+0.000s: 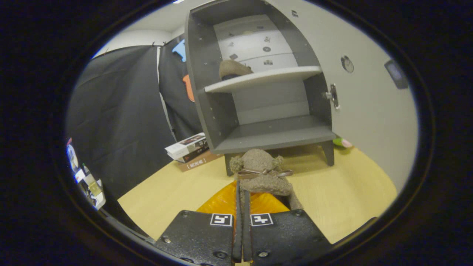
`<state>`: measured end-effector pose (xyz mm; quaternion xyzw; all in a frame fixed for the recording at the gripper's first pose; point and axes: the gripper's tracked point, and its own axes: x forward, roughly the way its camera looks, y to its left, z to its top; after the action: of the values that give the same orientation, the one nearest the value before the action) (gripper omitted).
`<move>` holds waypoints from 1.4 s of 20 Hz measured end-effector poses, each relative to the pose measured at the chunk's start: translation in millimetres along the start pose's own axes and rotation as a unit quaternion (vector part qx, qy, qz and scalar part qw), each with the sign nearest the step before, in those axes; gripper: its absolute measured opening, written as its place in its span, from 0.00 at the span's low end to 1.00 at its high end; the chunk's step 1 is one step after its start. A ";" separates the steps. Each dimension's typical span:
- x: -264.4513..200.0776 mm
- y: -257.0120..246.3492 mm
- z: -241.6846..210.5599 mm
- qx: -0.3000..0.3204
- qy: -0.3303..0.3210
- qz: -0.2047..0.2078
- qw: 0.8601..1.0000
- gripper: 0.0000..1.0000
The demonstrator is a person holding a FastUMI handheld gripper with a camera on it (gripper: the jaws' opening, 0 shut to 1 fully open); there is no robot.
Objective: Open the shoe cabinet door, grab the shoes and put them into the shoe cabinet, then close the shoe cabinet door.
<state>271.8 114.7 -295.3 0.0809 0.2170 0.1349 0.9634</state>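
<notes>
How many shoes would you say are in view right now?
2: one shoe on the cabinet's upper shelf, and one fuzzy shoe pinched between the gripper's fingers, just before the cabinet. Others may be hidden.

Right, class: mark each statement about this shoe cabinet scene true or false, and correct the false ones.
1. The shoe cabinet stands open. True.
2. Both shelves of the cabinet hold a shoe. False: one tan shoe sits on the upper shelf; the lower shelf is bare.
3. The claw is closed on a fuzzy brown shoe. True: its fingers are nearly together, pinching the shoe's edge just before the cabinet.
4. The held shoe already rests on the lower shelf. False: it is in front of the cabinet, below that shelf's front edge.
5. Books lie stacked on the table beside the cabinet. True.
</notes>
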 end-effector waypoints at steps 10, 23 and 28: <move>-102.4 34.0 92.2 -0.058 -0.065 0.002 0.996 0.05; -121.7 26.7 284.9 -0.065 -0.195 -0.014 0.979 0.05; -119.5 15.3 343.5 -0.084 -0.221 -0.071 0.969 0.05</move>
<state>315.6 60.6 62.0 0.0122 -0.0081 0.0631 0.9979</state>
